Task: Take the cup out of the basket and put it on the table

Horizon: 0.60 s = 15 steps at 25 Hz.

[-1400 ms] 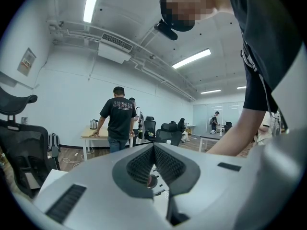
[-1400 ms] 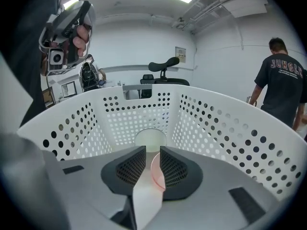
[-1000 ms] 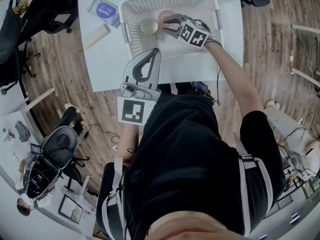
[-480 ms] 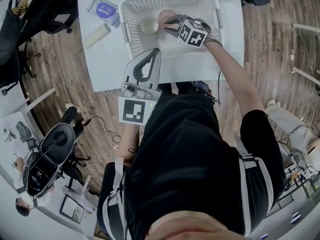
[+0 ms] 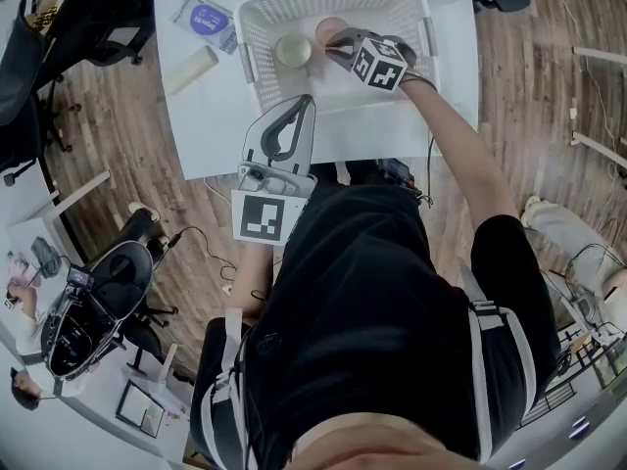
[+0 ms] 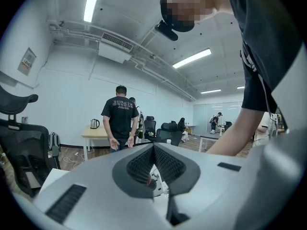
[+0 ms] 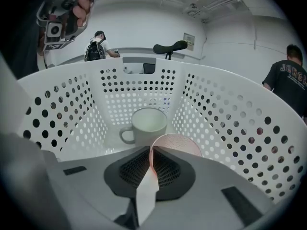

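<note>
Right gripper (image 5: pixel 334 39) reaches inside the white perforated plastic basket (image 5: pixel 257 27) on the white table (image 5: pixel 201 120). Its jaws are nearly together, pinching the near rim of the pale pink cup (image 7: pixel 180 142) — cup wall runs between the pads in the right gripper view. The cup sits within the basket, just beside the white handled mug (image 7: pixel 148 124), handle to the left in that view; touching or not, cannot tell.

Left gripper (image 5: pixel 307 104) is held over the table's near edge, outside the basket — jaws closed on nothing.

Also on the table: blue-labelled packet (image 5: pixel 204 18), cream cylinder (image 5: pixel 189 70).
</note>
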Each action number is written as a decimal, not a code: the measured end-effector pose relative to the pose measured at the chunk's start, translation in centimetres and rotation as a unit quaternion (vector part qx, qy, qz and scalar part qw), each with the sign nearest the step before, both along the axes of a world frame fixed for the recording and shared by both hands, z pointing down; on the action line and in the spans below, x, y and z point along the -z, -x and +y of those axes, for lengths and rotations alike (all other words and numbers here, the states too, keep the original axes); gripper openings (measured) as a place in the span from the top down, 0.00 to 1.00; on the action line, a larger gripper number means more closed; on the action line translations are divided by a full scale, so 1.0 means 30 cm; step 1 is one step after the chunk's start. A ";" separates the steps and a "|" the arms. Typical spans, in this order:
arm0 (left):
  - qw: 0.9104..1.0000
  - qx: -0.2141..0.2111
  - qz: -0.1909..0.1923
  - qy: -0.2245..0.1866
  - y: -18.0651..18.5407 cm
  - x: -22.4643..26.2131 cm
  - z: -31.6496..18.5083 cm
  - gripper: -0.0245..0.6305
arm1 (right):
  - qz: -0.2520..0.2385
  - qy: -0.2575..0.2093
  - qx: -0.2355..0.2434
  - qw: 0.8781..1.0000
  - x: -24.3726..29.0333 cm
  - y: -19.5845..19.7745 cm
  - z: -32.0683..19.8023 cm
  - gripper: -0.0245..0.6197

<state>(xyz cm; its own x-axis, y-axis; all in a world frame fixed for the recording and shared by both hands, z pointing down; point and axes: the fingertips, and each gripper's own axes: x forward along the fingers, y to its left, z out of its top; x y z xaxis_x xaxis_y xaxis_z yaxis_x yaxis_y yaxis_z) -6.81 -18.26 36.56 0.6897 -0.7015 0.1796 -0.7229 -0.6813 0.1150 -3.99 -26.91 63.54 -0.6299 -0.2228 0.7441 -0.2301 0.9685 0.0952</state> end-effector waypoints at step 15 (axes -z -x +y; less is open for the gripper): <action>1.000 0.001 0.007 -0.001 0.003 0.018 0.027 0.93 | -0.015 -0.013 -0.017 1.000 0.109 -0.003 -0.017 0.90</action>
